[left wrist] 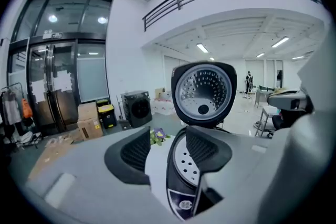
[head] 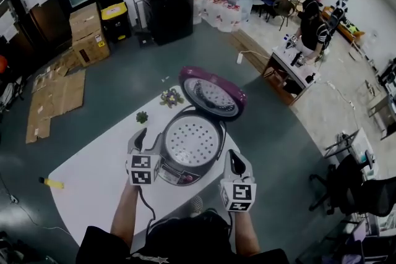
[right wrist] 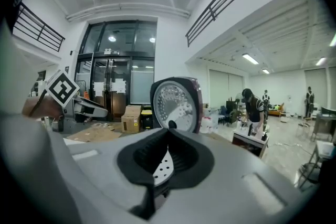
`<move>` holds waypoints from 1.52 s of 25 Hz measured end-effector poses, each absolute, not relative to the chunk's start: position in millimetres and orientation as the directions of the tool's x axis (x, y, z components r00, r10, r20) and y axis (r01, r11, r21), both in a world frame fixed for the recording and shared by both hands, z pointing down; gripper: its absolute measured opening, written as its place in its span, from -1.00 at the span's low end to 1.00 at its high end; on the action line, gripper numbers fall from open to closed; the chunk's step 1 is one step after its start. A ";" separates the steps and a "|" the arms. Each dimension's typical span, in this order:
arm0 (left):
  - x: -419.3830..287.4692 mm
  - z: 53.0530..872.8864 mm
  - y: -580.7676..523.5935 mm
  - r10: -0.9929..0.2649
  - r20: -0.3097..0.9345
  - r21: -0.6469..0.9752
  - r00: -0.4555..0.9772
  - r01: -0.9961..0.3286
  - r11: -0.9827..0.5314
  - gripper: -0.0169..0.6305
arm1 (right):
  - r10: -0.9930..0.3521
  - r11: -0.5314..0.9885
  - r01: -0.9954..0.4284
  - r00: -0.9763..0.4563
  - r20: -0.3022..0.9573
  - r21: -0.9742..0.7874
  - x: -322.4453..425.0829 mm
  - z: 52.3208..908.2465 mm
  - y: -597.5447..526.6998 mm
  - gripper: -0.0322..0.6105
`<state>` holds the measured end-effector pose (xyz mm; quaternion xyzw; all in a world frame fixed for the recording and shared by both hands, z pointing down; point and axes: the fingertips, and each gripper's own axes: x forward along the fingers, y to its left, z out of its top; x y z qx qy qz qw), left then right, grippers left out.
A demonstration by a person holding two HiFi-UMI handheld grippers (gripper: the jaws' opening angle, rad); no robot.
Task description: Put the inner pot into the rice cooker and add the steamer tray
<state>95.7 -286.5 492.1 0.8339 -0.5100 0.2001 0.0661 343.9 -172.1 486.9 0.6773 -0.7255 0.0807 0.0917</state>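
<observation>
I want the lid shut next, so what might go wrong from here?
1. The cooker sits near an edge of the table; a push on the raised lid might shove it off.
2. The right gripper is shut and the left gripper open, both close beside the tray; a careless swing could tilt it.

Before you: round maroon plastic rice cooker lid (head: 213, 93), glossy rim, shiny dimpled metal inside; round perforated pale steamer tray (head: 192, 140), matt; white tabletop (head: 93, 176), smooth, matt.
</observation>
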 end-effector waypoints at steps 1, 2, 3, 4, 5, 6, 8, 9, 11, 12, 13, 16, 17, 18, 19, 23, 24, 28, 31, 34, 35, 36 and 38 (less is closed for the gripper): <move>86.7 484.0 -278.8 -0.837 0.380 -0.103 0.394 -0.881 -0.462 -0.28 | -0.969 0.085 -0.996 -0.080 0.233 0.012 334.5 481.4 -170.9 -0.88; 76.6 476.1 -270.7 -0.851 0.357 -0.112 0.386 -0.886 -0.449 -0.31 | -0.970 0.102 -0.995 -0.096 0.225 0.017 324.4 476.2 -169.9 -0.88; 66.1 467.7 -262.6 -0.865 0.332 -0.119 0.377 -0.893 -0.435 -0.35 | -0.970 0.121 -0.992 -0.114 0.216 0.022 313.8 471.5 -169.1 -0.88; 55.4 458.9 -254.7 -0.879 0.306 -0.125 0.366 -0.900 -0.418 -0.38 | -0.969 0.141 -0.990 -0.133 0.207 0.027 302.8 467.4 -168.6 -0.89; 44.1 451.2 -246.7 -0.892 0.281 -0.126 0.354 -0.908 -0.400 -0.41 | -0.968 0.161 -0.987 -0.152 0.200 0.030 291.4 464.2 -168.2 -0.88; 31.9 445.3 -238.4 -0.903 0.261 -0.124 0.340 -0.916 -0.381 -0.45 | -0.966 0.181 -0.983 -0.171 0.193 0.034 279.2 461.5 -167.6 -0.88; 5.0 437.3 -220.6 -0.924 0.232 -0.120 0.304 -0.934 -0.338 -0.52 | -0.960 0.225 -0.974 -0.214 0.183 0.038 252.6 457.2 -166.1 -0.88; -8.6 434.4 -211.1 -0.933 0.221 -0.118 0.285 -0.942 -0.315 -0.55 | -0.954 0.249 -0.968 -0.238 0.180 0.040 238.7 455.1 -165.1 -0.88; -34.4 431.3 -191.9 -0.945 0.212 -0.116 0.248 -0.954 -0.276 -0.59 | -0.942 0.300 -0.953 -0.289 0.173 0.044 209.6 449.7 -162.5 -0.88; -46.7 431.3 -182.4 -0.949 0.214 -0.113 0.231 -0.959 -0.259 -0.62 | -0.934 0.327 -0.944 -0.315 0.167 0.044 194.4 446.9 -160.5 -0.89; -58.9 432.3 -172.8 -0.953 0.216 -0.110 0.214 -0.964 -0.242 -0.64 | -0.926 0.352 -0.935 -0.341 0.163 0.045 179.1 444.9 -158.1 -0.88; -94.1 437.0 -143.4 -0.963 0.220 -0.106 0.155 -0.978 -0.182 -0.71 | -0.897 0.427 -0.903 -0.415 0.154 0.051 134.7 443.5 -149.6 -0.88; -105.4 437.4 -133.9 -0.966 0.219 -0.105 0.135 -0.981 -0.160 -0.73 | -0.886 0.450 -0.892 -0.438 0.151 0.052 120.4 443.6 -146.8 -0.88; -116.5 437.3 -124.6 -0.970 0.216 -0.103 0.115 -0.985 -0.140 -0.73 | -0.875 0.472 -0.880 -0.460 0.150 0.051 105.9 443.8 -143.9 -0.88; -127.4 437.2 -115.3 -0.972 0.214 -0.101 0.097 -0.988 -0.120 -0.75 | -0.863 0.494 -0.868 -0.483 0.149 0.050 91.3 443.9 -140.5 -0.88; -167.2 440.0 -76.9 -0.975 0.221 -0.095 0.024 -0.994 -0.046 -0.81 | -0.814 0.573 -0.818 -0.561 0.152 0.047 37.1 445.5 -122.8 -0.88; -176.6 440.7 -67.9 -0.974 0.225 -0.094 0.006 -0.995 -0.028 -0.82 | -0.801 0.590 -0.806 -0.578 0.154 0.045 24.6 445.5 -118.1 -0.88; -213.9 443.8 -33.8 -0.970 0.236 -0.094 -0.058 -0.995 0.037 -0.86 | -0.755 0.649 -0.759 -0.637 0.155 0.038 -21.9 444.7 -98.7 -0.88; -238.8 446.0 -5.0 -0.966 0.240 -0.089 -0.095 -0.993 0.076 -0.88 | -0.724 0.684 -0.729 -0.672 0.158 0.036 -52.8 445.2 -77.8 -0.88; -256.8 452.5 20.4 -0.962 0.248 -0.089 -0.116 -0.991 0.097 -0.89 | -0.700 0.708 -0.705 -0.695 0.166 0.032 -76.3 452.0 -57.1 -0.88; -260.6 455.2 27.7 -0.961 0.249 -0.090 -0.122 -0.991 0.102 -0.89 | -0.694 0.713 -0.700 -0.700 0.167 0.030 -81.3 455.2 -50.9 -0.88; -264.6 457.3 33.9 -0.960 0.250 -0.091 -0.127 -0.990 0.107 -0.89 | -0.690 0.718 -0.696 -0.705 0.166 0.028 -86.1 457.7 -45.7 -0.89; -273.7 459.0 42.3 -0.958 0.251 -0.095 -0.135 -0.989 0.115 -0.90 | -0.682 0.725 -0.688 -0.712 0.164 0.024 -95.9 459.2 -38.1 -0.88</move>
